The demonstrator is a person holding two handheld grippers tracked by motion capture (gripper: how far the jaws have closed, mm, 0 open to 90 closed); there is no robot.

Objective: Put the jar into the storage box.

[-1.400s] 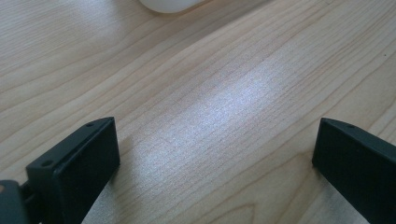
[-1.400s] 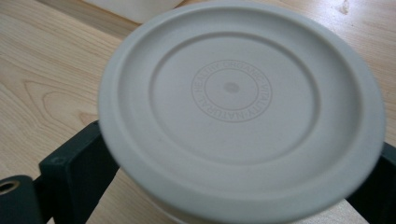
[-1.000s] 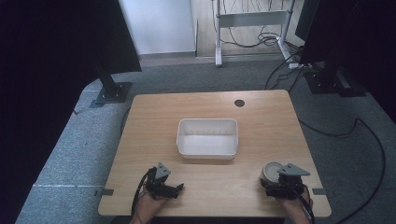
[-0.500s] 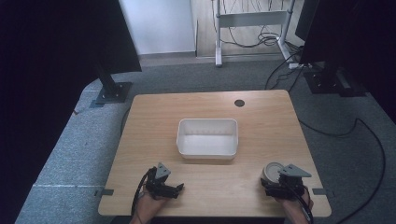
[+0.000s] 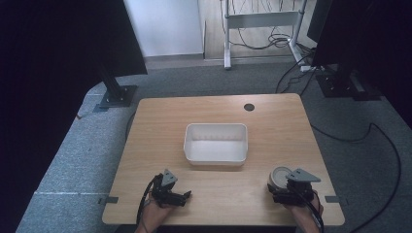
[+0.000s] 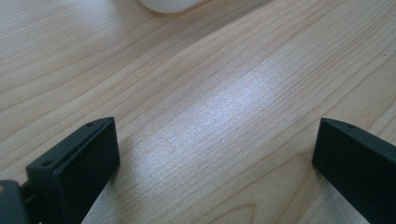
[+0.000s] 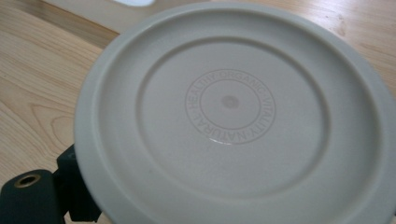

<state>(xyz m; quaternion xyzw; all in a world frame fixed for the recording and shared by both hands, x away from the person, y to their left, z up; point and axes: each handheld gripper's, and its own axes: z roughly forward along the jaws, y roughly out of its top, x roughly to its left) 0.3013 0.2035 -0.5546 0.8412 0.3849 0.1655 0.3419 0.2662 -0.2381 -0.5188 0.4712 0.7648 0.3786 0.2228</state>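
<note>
Two grippers sit at the near edge of the wooden table [image 5: 272, 116] in the high view: the left gripper [image 5: 187, 195] at seven o'clock of the white tub [image 5: 215, 143], the right gripper [image 5: 273, 186] at five o'clock, touching a round beige lid [image 5: 279, 175]. Left gripper view: jaws wide apart over bare wood, the tub's edge at twelve o'clock. Right gripper view: the lid, embossed with ringed lettering, hides the jaws, so their grip cannot be told.

No visible change since earlier.
</note>
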